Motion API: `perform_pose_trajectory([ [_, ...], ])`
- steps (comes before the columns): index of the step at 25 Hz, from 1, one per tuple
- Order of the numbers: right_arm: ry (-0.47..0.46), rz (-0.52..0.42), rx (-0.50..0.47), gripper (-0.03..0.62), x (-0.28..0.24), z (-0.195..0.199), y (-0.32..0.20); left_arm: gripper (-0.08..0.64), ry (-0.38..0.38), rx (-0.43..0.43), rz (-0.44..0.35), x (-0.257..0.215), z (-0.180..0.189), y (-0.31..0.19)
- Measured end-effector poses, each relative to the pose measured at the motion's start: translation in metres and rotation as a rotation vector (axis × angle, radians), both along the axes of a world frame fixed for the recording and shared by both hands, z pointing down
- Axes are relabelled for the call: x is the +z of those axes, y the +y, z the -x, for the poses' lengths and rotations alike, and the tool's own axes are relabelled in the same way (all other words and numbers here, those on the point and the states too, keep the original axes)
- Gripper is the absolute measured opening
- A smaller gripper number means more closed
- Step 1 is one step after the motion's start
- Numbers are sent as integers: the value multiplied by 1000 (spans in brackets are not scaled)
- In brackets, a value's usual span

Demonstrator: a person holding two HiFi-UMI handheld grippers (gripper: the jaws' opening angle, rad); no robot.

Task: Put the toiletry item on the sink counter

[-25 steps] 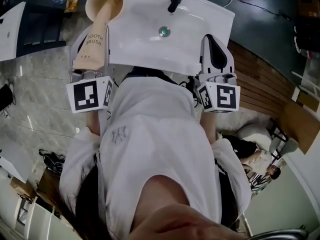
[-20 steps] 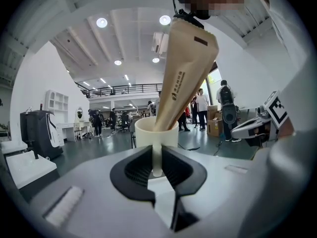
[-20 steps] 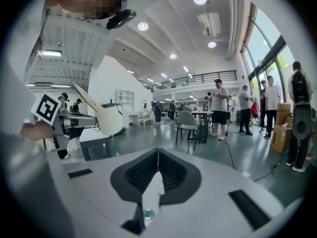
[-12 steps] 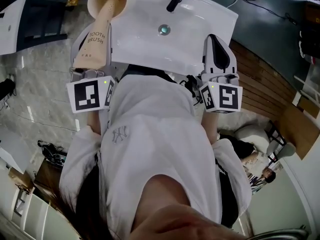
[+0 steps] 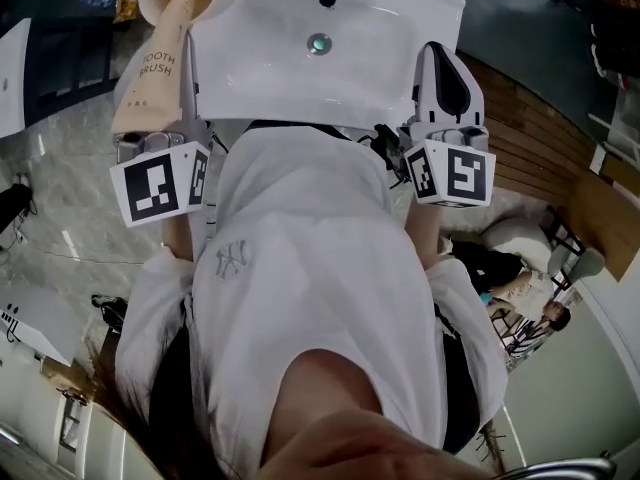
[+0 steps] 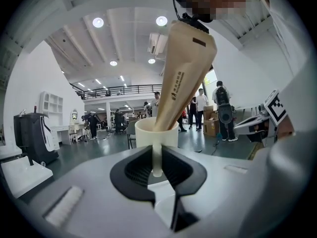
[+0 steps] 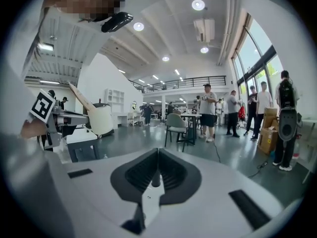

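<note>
Well, cup (image 6: 156, 133) beside sink (image 5: 300, 78), left edge.

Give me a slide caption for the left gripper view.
Left gripper clamps the handle of a cream cup holding a tan toothbrush pouch.

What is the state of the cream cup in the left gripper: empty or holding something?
Holding something: a tan toothbrush packet stands in the cup, leaning out past its rim.

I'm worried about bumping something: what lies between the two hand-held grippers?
In the head view, the white sink basin and its drain lie between the left hand-held gripper, which holds the cup, and the right hand-held gripper.
</note>
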State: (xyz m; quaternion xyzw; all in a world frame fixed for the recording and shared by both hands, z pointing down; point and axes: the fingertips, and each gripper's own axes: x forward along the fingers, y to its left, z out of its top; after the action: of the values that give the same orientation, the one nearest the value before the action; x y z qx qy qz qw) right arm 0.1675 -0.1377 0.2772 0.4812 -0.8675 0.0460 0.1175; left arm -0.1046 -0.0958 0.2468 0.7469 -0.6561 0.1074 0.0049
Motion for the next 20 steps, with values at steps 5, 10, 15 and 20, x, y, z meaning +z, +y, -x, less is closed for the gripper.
perform_pose_trajectory([
  [5,-2,-6,38,11,-1,-6,0,52,-8,6,-1,-1,7,-4],
  [10,5,-8,58,11,-1,-5,-1,52,-6,6,6,3,17,-13],
  [15,10,-5,69,11,-1,-2,-3,52,-1,13,14,7,23,-24],
  [20,10,2,69,11,1,-2,-6,52,0,16,14,10,21,-34],
])
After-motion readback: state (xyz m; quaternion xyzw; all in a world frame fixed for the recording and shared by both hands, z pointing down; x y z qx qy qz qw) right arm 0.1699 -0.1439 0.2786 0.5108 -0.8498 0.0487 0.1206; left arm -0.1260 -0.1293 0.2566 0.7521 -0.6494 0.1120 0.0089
